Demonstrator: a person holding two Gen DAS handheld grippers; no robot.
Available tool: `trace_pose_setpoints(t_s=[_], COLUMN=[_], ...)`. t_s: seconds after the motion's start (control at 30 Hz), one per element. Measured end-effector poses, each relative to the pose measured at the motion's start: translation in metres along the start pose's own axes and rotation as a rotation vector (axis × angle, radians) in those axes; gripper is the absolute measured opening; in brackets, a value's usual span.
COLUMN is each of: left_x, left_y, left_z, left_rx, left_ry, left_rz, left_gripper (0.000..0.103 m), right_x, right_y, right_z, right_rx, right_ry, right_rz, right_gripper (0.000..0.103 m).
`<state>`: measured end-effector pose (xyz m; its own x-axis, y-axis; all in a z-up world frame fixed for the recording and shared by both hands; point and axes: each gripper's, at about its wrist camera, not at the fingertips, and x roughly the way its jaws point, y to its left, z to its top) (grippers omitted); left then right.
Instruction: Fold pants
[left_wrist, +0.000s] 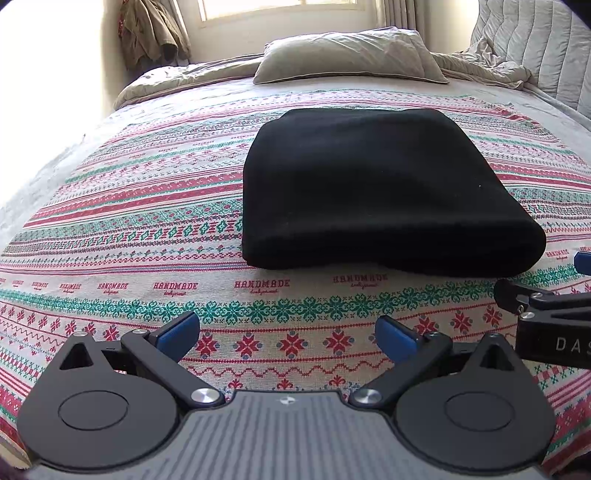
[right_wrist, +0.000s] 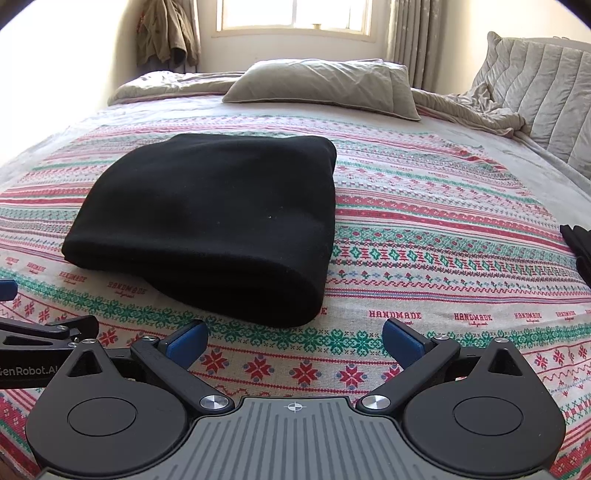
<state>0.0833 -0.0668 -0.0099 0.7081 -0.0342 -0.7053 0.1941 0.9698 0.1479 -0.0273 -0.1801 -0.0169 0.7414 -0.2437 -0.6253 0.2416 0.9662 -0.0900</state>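
Pants (left_wrist: 384, 184): folded, lying on the bedspread (left_wrist: 147, 221).
Left claw (left_wrist: 288, 334): spread apart, empty.
Right claw (right_wrist: 295, 338): spread apart, empty.
Risk: the thick near fold could be sprung open if brushed.

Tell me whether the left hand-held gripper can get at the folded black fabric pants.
Probably yes: the left hand-held gripper is open, and only bare patterned bedspread lies before the folded black fabric pants.

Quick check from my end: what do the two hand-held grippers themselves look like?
Both match: the left hand-held gripper and right hand-held gripper have black linkage arms, round black side discs, silver pivot bolts, blue finger pads and a ribbed grey centre plate. White lettering marks their sides. No hands or sleeves visible.
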Motion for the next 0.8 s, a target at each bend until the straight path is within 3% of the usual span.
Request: trace_pose_setpoints(t_s=[0.8], left_x=[0.0007], left_y=[-0.0001], left_z=[-0.0016], left_rx=[0.001], left_ry=[0.005], left_rz=[0.003], left_gripper=[0.103], right_x=[0.0], right_y=[-0.0002], right_z=[0.0003], right_rx=[0.001], right_ry=[0.002], right_rz=[0.003], right_gripper=[0.102])
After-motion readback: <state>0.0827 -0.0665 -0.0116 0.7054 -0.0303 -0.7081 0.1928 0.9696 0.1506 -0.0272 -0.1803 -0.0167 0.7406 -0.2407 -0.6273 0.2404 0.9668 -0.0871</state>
